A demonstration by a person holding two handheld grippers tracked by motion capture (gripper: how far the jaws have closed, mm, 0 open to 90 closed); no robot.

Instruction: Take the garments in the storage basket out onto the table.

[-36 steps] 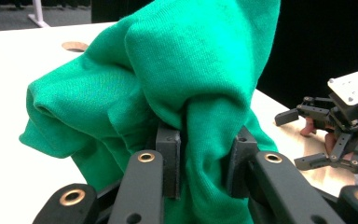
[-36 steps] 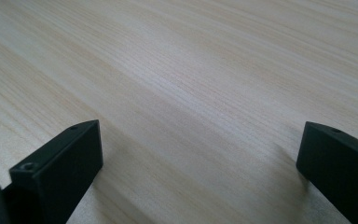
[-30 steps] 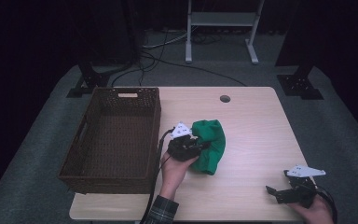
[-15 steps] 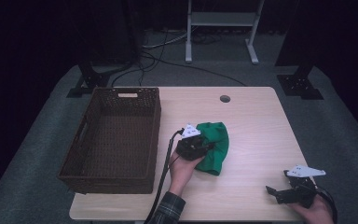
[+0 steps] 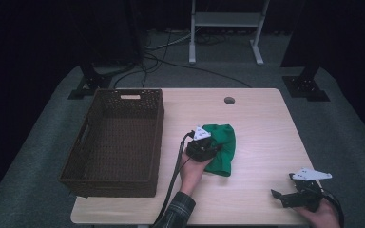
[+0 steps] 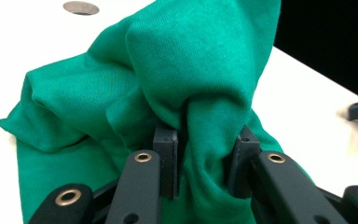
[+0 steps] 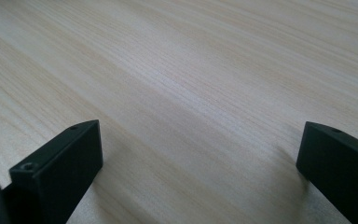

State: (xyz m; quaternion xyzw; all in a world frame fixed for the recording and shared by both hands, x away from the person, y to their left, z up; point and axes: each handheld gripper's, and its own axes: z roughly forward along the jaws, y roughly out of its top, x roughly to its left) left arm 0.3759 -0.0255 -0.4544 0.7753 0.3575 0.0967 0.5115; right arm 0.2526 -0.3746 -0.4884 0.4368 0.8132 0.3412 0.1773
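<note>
Worktop [image 5: 266,123] — pale wood, a grommet hole [image 5: 229,100] near its far edge. Basket [image 5: 83,161], dark wicker, takes up the left third, long axis running away from the person, nothing seen inside. Green cloth [image 5: 222,147] lies bunched at mid-worktop, just right of the basket's near-right corner, its length running roughly near to far. Left claw [image 5: 204,149] sits on the cloth's left edge; in the left gripper view [image 6: 205,163] a thick fold of cloth [image 6: 177,88] rises between the two pads [image 6: 167,156], which press in on it from either side — clamped on the cloth, the bulk of the fabric draped beyond the jaws and over the worktop. Right claw [image 5: 294,194] rests well apart at the near-right corner, jaws wide, bare wood between them in the right gripper view [image 7: 200,154]. The basket lies directly left of the held cloth, close by; the left hand is much the nearer. Judgement: the next move is likely a short lift and carry leftward over the basket wall.
</note>
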